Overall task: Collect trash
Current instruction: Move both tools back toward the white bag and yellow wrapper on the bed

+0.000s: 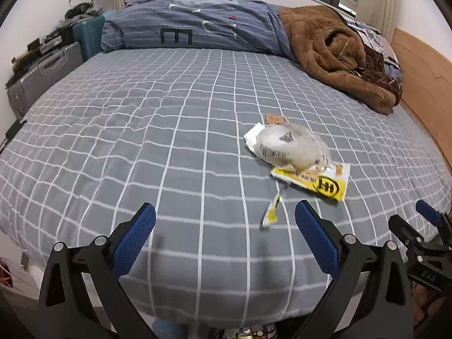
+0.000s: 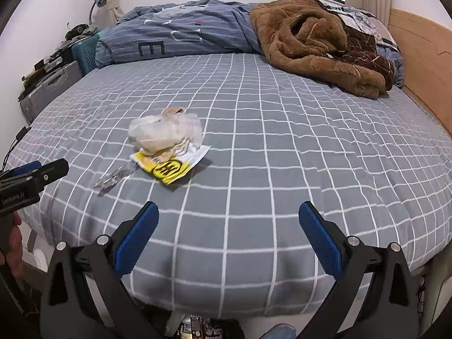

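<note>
Bedroom, bed (image 1: pixel 169 141) with grey grid sheet – blue duvet (image 1: pixel 197 25) and brown blanket (image 1: pixel 333 53) bunched at the far end. Left gripper (image 1: pixel 225 220) jaws wide apart, holding nothing, hovering over the near edge. Right gripper (image 2: pixel 228 220) the same – spread wide, empty. Trash lies mid-bed: crumpled clear plastic bag (image 2: pixel 166 131) resting on a yellow wrapper (image 2: pixel 169 166), small torn strip (image 1: pixel 271 212) just beside them. No container visible on the bed.

Trash cluster on bed (image 1: pixel 141 141): crumpled bag (image 1: pixel 291 147) lies partly on flat wrapper (image 1: pixel 319 182), small torn strip (image 1: pixel 271 212) just beside the wrapper toward the near edge. Folded duvet (image 1: pixel 195 25) runs along the far edge; blanket (image 1: pixel 339 53) heaped at far right corner. Suitcases (image 1: pixel 42 76) stand off the left edge.
</note>
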`<state>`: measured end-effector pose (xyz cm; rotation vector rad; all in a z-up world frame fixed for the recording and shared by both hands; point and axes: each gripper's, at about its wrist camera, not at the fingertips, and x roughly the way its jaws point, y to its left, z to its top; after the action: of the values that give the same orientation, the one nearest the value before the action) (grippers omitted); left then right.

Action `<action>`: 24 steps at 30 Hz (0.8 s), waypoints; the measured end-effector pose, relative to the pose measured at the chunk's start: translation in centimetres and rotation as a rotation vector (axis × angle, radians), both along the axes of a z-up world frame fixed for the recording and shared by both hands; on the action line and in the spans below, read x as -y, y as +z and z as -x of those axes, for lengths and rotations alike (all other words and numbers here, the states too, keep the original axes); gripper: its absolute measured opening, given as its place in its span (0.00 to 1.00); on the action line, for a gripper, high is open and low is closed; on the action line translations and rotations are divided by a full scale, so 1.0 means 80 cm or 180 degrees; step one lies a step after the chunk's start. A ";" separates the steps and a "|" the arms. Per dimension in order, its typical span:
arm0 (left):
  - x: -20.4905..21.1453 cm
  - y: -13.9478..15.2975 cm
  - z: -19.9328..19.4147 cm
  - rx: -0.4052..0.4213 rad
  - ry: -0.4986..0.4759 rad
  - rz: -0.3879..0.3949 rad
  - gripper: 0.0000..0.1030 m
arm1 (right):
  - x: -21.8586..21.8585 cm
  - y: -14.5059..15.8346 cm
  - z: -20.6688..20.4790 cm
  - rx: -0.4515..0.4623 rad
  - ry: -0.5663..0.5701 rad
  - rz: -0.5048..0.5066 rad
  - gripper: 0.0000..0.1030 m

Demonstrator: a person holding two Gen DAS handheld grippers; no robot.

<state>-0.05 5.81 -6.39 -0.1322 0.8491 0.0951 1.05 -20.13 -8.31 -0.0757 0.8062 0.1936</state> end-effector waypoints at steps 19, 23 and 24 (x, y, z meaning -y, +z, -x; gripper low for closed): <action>0.060 -0.018 -0.130 -0.0103 -0.0347 0.0044 0.94 | 0.021 -0.007 -0.096 -0.0074 -0.0046 0.0022 0.91; 0.072 -0.030 -0.152 -0.0181 -0.0391 0.0058 0.93 | 0.026 -0.008 -0.107 -0.0096 -0.0066 -0.0005 0.91; 0.075 -0.032 -0.155 -0.0191 -0.0394 0.0035 0.92 | 0.027 -0.008 -0.110 -0.0103 -0.0072 -0.0013 0.91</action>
<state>12.33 -0.18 -8.93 -0.0874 0.9157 -0.0218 9.84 -22.29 -8.94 -0.0595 0.8384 0.1754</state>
